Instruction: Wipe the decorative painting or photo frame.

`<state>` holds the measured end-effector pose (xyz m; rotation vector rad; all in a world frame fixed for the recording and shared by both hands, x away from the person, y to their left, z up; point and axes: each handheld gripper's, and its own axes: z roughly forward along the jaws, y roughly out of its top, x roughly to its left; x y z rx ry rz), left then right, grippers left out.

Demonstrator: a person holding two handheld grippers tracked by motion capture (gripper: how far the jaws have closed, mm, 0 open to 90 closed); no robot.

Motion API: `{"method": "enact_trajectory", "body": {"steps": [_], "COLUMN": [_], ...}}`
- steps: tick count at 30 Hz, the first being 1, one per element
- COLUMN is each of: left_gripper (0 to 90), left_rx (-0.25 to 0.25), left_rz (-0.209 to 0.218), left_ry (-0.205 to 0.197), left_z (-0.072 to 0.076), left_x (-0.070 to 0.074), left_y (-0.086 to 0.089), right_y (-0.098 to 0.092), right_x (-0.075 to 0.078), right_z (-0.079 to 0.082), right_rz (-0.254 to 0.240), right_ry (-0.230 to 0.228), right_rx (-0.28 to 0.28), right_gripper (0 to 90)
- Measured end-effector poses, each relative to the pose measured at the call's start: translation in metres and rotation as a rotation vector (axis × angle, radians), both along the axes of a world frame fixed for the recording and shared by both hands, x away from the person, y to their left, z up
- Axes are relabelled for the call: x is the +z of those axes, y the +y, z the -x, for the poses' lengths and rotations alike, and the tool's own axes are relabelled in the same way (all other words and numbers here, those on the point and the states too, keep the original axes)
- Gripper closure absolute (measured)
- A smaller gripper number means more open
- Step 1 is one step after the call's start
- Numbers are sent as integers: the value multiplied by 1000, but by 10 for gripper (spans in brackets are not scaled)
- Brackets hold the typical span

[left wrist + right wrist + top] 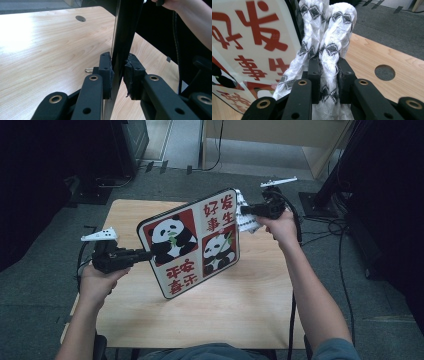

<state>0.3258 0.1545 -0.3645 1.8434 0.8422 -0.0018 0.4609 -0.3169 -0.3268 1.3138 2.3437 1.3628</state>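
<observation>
A square board (pixel 192 242) is held tilted above the wooden table (pixel 250 305), raised clear of its top, printed face toward the person. The face is split into four panels. Two red panels each show a panda with green bamboo, one at upper left and one at lower right. The other two panels are cream with red Chinese characters: the upper right one reads "好发事生" as set in two columns, and the lower left one appears to read "平安喜乐". In the right gripper view part of the writing (pixel 259 35) shows large and close.

The left gripper (pixel 146 255) is clamped on the board's left edge; in the left gripper view its two padded jaws press on either side of the thin dark edge (pixel 122 37), which stands upright between them. The left hand (pixel 97 280) holds that gripper over the table's left edge.

The right gripper (pixel 246 210) is closed on a white cloth (pixel 246 217) with a grey diamond pattern, bunched against the board's upper right edge. In the right gripper view the folds of cloth (pixel 329 37) rise between the jaws, touching the board's rim. The right hand (pixel 284 226) grips from the far right.

The table has a round hole (pixel 384 72) in its top.
</observation>
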Motion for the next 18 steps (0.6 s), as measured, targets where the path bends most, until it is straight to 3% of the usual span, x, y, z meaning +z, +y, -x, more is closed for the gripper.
{"method": "enact_trajectory", "body": {"steps": [6,12,18], "left_gripper": [776,776,775], "left_rx": [-1,5,8], "left_rz": [-2,-7,-11], "left_ry": [-1,-4,-3], "left_z": [-1,0,1], "left_x": [0,0,0], "left_y": [1,0,-1], "right_y": [-4,-4,-6], "right_x": [-12,-16,-24], "right_z": [2,6,9], "right_rz": [-19,11,-17], "right_ry": [14,-1,9], "right_rx": [7,12,5], "right_gripper": [774,774,774]}}
